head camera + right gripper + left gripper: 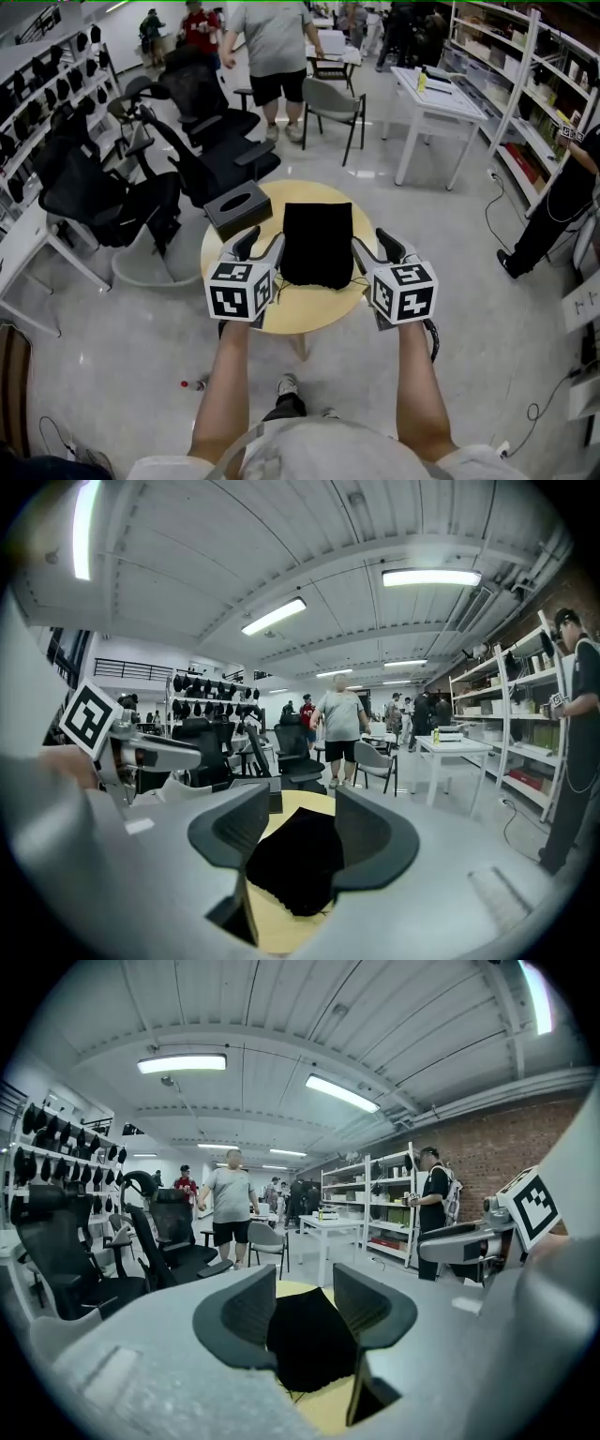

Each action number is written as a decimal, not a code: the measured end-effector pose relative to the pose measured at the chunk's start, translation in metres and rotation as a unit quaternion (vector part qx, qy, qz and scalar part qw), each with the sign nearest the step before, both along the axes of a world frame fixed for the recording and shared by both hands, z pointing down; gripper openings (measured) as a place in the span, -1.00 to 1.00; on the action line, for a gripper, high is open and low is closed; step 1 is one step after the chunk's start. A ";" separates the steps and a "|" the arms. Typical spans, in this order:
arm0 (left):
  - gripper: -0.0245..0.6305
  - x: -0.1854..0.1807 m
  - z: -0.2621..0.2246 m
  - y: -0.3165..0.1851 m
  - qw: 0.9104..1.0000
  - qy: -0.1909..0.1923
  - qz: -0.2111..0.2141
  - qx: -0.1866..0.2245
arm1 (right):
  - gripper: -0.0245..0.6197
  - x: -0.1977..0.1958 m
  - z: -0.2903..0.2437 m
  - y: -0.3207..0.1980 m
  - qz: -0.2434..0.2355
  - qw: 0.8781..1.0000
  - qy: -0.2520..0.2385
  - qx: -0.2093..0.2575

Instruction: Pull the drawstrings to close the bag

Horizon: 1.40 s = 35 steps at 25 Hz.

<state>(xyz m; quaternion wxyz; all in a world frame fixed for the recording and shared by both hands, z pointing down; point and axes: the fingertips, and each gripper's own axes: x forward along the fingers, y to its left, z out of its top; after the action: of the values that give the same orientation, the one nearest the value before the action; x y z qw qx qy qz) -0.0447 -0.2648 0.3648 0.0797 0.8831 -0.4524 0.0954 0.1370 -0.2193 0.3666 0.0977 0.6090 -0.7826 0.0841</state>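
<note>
Both grippers are held out over the near side of the round table (302, 317), and neither has anything in it. The left gripper (262, 246) has its jaws standing apart, and so does the right gripper (376, 246), which looks a touch wider. In each gripper's own view only air lies between the pads, with the black cloth showing well beyond the gap.

The black bag (318, 244) lies flat at the middle of the table, with a dark box (237, 210) on the table's far left part as the person faces it. The two grippers flank the bag's end nearest the table's near rim, one on each side, close to it but not touching.

From where I stand the job looks hardly begun. No cord is gripped, and the bag spreads out almost at its full width. Only that near end is a little ruffled, so I cannot say whether it is partly drawn in. Thin drawstrings (292, 1395) trail onto the tabletop there. What is left, I judge, is to catch a cord in each gripper and pull the two apart.

The bag's long axis runs from the table's near rim toward its far rim. Its mouth seems to face the near rim, toward the person.
</note>
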 end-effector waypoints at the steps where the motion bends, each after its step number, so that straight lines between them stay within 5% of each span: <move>1: -0.33 -0.001 0.000 -0.009 1.000 0.001 0.002 0.001 | -0.24 -0.002 0.001 -0.009 0.002 1.000 0.000 0.000; 20: -0.33 -0.012 0.002 -0.154 0.999 0.011 0.048 -0.003 | -0.24 -0.023 0.000 -0.141 0.041 0.999 0.007 -0.005; 35: -0.33 0.001 0.006 -0.181 0.996 0.010 0.085 -0.002 | -0.24 -0.018 0.002 -0.157 0.076 0.997 0.010 -0.005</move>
<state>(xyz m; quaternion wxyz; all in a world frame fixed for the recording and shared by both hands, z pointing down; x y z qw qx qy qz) -0.0433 -0.4454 0.3703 0.0771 0.9192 -0.3745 0.0939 0.1189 -0.3764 0.3687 0.1020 0.6668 -0.7328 0.0892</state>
